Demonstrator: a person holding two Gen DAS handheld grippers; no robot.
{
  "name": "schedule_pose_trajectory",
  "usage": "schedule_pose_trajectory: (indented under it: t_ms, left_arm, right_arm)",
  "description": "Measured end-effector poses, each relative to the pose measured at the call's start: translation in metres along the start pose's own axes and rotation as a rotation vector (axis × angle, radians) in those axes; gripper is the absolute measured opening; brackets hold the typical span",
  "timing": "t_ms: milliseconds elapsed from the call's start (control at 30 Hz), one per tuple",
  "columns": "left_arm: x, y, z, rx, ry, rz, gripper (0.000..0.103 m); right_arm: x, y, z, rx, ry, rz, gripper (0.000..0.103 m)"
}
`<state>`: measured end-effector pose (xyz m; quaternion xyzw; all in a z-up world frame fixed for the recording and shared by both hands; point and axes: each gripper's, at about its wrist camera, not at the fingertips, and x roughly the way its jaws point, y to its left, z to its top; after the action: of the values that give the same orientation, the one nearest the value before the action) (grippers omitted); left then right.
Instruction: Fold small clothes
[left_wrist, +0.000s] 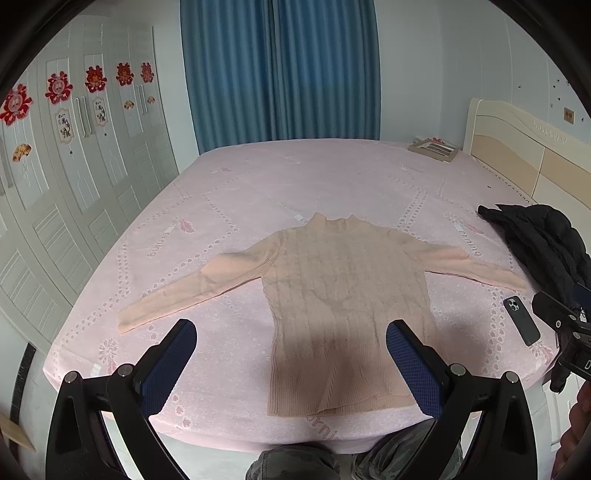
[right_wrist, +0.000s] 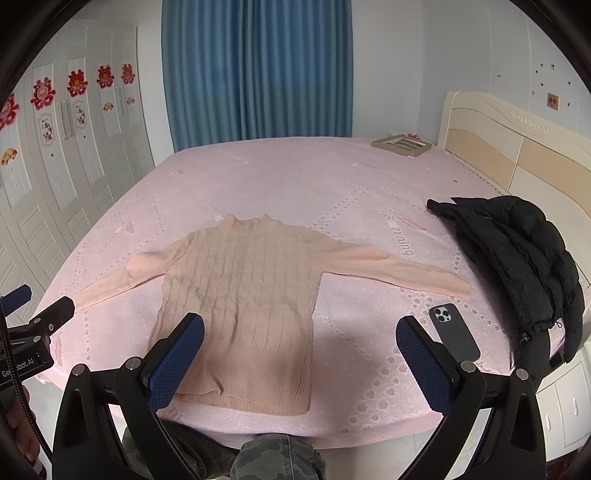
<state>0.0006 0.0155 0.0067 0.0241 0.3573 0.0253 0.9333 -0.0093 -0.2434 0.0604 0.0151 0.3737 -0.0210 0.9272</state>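
Left wrist view: the left gripper (left_wrist: 291, 332) hangs above the near edge of the bed (left_wrist: 236, 192) with its blue-padded fingers (left_wrist: 168, 363) spread wide and nothing between them. The pink sweater (left_wrist: 343, 306) lies flat ahead of it, collar pointing away toward the curtain (left_wrist: 280, 70), hem nearest the person, so its long axis runs straight out from the tool. Its left sleeve (left_wrist: 184, 291) stretches out to the left side, and this gripper looks the nearer one to it. A phone (left_wrist: 521, 319) lies to the right, beside the other sleeve.

Right wrist view: the right gripper (right_wrist: 300, 336) is likewise spread and empty, held over the hem's right side. The pink sweater (right_wrist: 240, 295) sits ahead and slightly left; its right sleeve (right_wrist: 399, 271) reaches toward a black jacket (right_wrist: 524, 258), with the phone (right_wrist: 454, 332) just below the cuff. That sleeve likely falls to this gripper, and the phone sits close enough to be nudged.
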Motion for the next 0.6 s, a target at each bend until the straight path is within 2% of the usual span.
schedule_pose_trajectory:
  t_ms: [600]
  left_arm:
    - [-0.0014, 0.0033, 0.0064, -0.007, -0.014, -0.001, 0.103]
  right_arm:
    - [-0.0021, -0.0030, 0.0019, 0.006, -0.013, 0.008, 0.102]
